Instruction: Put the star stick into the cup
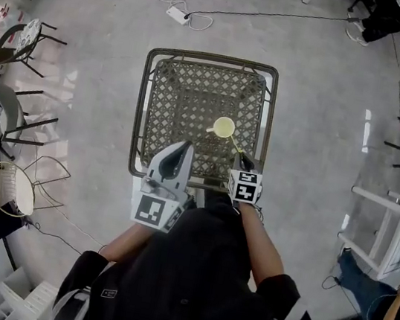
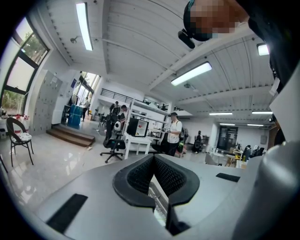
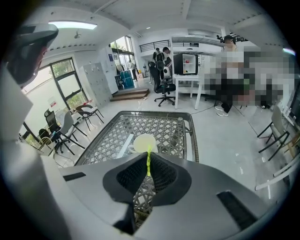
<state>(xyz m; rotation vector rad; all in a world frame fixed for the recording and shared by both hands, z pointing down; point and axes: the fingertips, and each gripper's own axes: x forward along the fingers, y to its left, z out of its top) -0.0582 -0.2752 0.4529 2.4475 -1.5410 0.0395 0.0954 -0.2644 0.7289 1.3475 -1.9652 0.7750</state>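
- Star stick: thin, yellow-green, pinched between the jaws of the right gripper, its far end reaching out by the cup's near rim.
- Cup: pale, upright, mouth open upward, handle to the left, standing right of the middle of the lattice table.

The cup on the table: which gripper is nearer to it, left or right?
Right. The right gripper is just short of the cup, holding the star stick toward it. The left gripper is further back and to the left, aimed up, away from the cup.
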